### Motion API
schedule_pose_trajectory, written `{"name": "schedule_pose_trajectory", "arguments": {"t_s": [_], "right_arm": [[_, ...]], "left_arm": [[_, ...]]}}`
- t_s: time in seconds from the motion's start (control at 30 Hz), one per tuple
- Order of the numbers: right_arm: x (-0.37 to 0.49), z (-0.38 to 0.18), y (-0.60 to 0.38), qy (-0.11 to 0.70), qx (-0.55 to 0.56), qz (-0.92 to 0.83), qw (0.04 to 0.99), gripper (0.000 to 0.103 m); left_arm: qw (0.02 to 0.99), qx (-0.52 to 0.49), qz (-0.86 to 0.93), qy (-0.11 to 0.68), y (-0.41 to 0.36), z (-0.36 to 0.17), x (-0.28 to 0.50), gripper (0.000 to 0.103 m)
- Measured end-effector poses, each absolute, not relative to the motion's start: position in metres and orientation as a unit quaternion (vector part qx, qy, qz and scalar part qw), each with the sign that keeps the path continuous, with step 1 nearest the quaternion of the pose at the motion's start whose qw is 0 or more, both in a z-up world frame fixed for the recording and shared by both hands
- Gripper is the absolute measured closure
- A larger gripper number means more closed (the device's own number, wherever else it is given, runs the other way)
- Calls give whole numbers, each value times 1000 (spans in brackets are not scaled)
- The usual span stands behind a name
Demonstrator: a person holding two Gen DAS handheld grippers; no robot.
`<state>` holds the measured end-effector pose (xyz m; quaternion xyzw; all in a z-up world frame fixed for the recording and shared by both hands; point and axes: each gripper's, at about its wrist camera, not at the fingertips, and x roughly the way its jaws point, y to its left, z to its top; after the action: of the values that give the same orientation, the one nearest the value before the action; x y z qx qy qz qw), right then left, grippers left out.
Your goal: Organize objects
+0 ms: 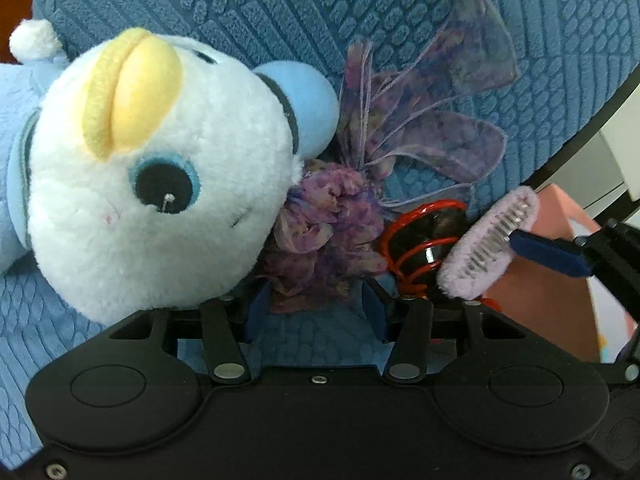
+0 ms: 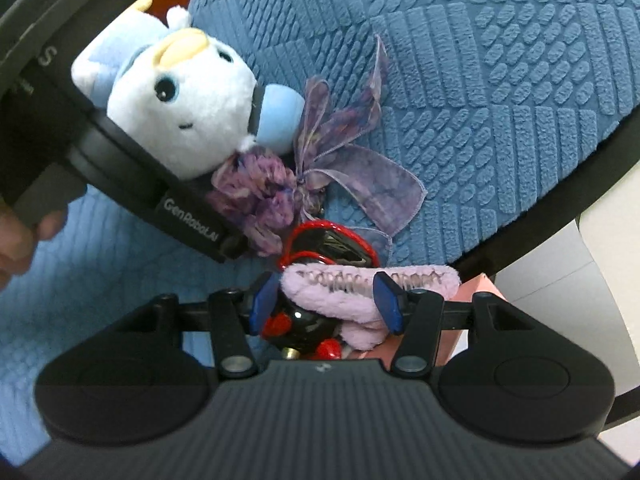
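The plush toy [image 1: 160, 168] is cut off at the left edge of the left wrist view, its body hidden behind the head. The lower part of the purple scrunchie [image 1: 320, 240] is masked by the left gripper [image 1: 316, 312]. The black and red object [image 2: 312, 320] lies largely beneath the lilac fuzzy clip [image 2: 360, 292]; its identity cannot be told. The pink box [image 1: 552, 288], near the blue cushion's [image 2: 480, 80] right edge, is possibly a carton, mostly occluded.
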<state>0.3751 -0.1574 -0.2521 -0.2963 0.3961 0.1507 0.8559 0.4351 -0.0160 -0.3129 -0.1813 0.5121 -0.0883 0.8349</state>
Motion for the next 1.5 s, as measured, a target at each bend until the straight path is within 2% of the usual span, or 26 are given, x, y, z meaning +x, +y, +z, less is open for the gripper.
{"name": "schedule_pose_trajectory", "arguments": {"t_s": [0.07,0.1,0.13,0.43,0.5,0.57,0.7,0.77,0.9,1.23,1.3,1.5], "right_arm": [[375,-254,-159,399,-298,152,854,48],[374,-255,-159,400,-298,155,853,54],[374,-255,-160,400,-295,159,853,55],[368,-265,-145,397,-349,162,834,56],[368,-267,-143,399,-355,160,830,56],[367,-268,-142,399,-360,158,828,59],[364,-266,-144,396,-353,160,832,62],[360,-263,-146,391,-345,169,836,70],[349,-256,-142,369,-345,170,846,81],[326,-221,-147,321,-274,140,896,87],[324,-218,-150,316,-258,131,904,92],[299,-201,-159,308,-209,126,920,92]], "left_arm": [[834,-179,-87,515,-18,-315,437,55],[835,-178,-87,514,-18,-315,438,55],[835,-177,-87,514,-18,-315,439,56],[842,-178,-80,504,-18,-316,442,63],[845,-172,-76,501,-18,-316,441,67],[849,-159,-70,499,-20,-316,441,81],[858,-144,-61,490,-22,-317,436,96],[860,-139,-58,488,-23,-316,434,99],[861,-152,-64,481,-22,-306,427,101],[871,-191,-88,445,-18,-268,382,102],[872,-195,-93,439,-14,-259,379,102],[874,-214,-99,425,6,-245,348,102]]}}
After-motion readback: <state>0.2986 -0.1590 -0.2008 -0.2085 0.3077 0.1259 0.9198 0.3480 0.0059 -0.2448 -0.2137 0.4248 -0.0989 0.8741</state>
